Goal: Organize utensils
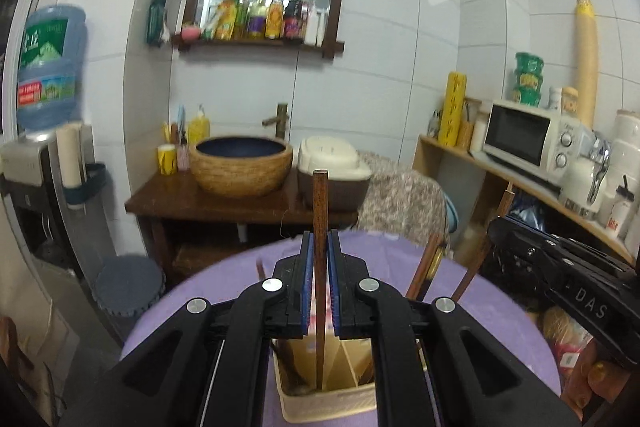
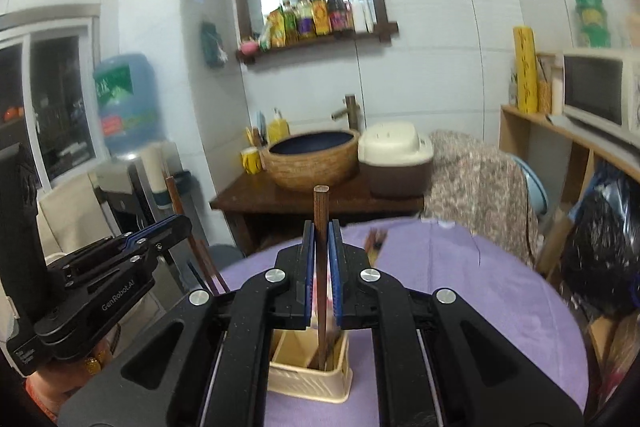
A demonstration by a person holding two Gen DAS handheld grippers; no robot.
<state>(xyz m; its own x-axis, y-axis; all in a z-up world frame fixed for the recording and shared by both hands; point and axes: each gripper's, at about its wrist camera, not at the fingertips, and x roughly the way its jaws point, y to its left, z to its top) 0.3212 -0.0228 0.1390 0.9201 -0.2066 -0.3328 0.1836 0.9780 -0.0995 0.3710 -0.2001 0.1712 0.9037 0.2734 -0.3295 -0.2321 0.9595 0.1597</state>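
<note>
My left gripper [image 1: 319, 239] is shut on a dark wooden chopstick [image 1: 320, 211] held upright, its lower end down inside a cream slotted utensil holder [image 1: 320, 403] on the purple tablecloth [image 1: 380, 259]. My right gripper [image 2: 320, 231] is shut on another wooden chopstick [image 2: 321, 207], also upright, its tip in the same cream holder [image 2: 308, 379]. The right gripper shows at the right of the left wrist view [image 1: 560, 267], with its chopstick [image 1: 490, 243] slanting down. The left gripper shows at the left of the right wrist view [image 2: 160, 231]. More chopsticks [image 1: 422, 267] lean in the holder.
A round table with the purple cloth [image 2: 480, 287] holds the holder. Behind stand a wooden vanity with a woven basin [image 1: 240, 163], a rice cooker [image 1: 332, 163], a covered chair [image 1: 400, 199], a shelf with a microwave [image 1: 528, 143], a water dispenser [image 1: 48, 75] and a grey stool [image 1: 128, 287].
</note>
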